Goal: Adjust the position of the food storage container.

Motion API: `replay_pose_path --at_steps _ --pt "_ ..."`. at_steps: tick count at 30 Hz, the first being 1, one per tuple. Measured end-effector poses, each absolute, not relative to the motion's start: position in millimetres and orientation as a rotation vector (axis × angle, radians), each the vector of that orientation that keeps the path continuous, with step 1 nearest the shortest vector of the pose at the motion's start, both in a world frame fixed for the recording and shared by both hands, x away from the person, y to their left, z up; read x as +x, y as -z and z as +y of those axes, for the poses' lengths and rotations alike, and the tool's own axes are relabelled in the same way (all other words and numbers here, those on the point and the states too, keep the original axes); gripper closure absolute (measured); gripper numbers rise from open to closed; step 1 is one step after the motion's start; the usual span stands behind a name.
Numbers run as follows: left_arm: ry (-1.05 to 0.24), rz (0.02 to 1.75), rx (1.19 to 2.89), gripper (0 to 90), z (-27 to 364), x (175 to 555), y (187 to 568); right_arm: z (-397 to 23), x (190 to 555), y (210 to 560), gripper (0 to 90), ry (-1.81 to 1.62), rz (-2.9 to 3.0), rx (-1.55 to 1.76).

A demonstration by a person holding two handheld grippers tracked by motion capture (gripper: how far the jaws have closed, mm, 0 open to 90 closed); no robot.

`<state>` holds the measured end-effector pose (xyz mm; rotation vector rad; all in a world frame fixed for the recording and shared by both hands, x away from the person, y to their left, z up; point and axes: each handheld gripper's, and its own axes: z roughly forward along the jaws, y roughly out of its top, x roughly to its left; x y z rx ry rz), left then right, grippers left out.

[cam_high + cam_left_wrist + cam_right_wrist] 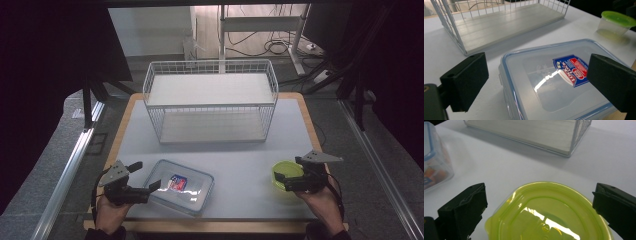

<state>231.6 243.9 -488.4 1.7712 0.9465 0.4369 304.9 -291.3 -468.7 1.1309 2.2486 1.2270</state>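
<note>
Between each open hand-held gripper's jaws lies one container [554, 80].

- The green-lidded tub [549, 215] is cut off by the bottom edge of the right gripper view.
- The label [574, 70] on the clear box [554, 82] is partly hidden by one black pad.

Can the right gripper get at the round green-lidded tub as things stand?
Probably yes: the right gripper has open jaws flanking the round green-lidded plastic tub, with nothing between them.
</note>
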Motion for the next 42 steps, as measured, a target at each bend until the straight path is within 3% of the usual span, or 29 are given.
replay_pose_path --at_steps 6,15,18,19,24,25,30,35,42 --pt "-0.457 0.953 1.770 13.6 249.1 229.3 485.1 -287.9 303.0 465.9 3.8 -1.230 2.252 1.131" --pt "-0.460 0.943 1.747 42.4 265.5 224.2 479.0 -279.8 294.9 455.4 31.2 -1.273 2.280 1.049" --pt "-0.457 0.951 1.747 50.8 270.3 223.8 479.2 -276.9 293.9 454.9 36.1 -1.271 2.289 1.044" --pt "-0.454 0.965 1.747 54.7 275.2 223.6 479.5 -273.6 292.4 454.7 42.8 -1.277 2.327 1.028" --pt "-0.464 0.988 1.736 65.9 285.7 222.7 480.6 -267.9 288.6 453.1 53.1 -1.276 2.340 0.990" --pt "-0.462 0.997 1.737 69.3 290.3 223.2 483.3 -266.5 287.3 451.7 59.4 -1.289 2.344 0.986" --pt "-0.441 1.030 1.781 80.5 294.8 228.4 493.9 -260.1 283.7 452.1 73.1 -1.300 2.376 0.969" --pt "-0.411 1.039 1.812 82.9 292.8 231.7 500.0 -250.5 280.9 455.9 89.6 -1.218 2.443 0.918" --pt "-0.401 1.027 1.826 81.0 290.6 232.4 501.5 -253.3 285.9 464.9 90.0 -1.164 2.499 0.959"
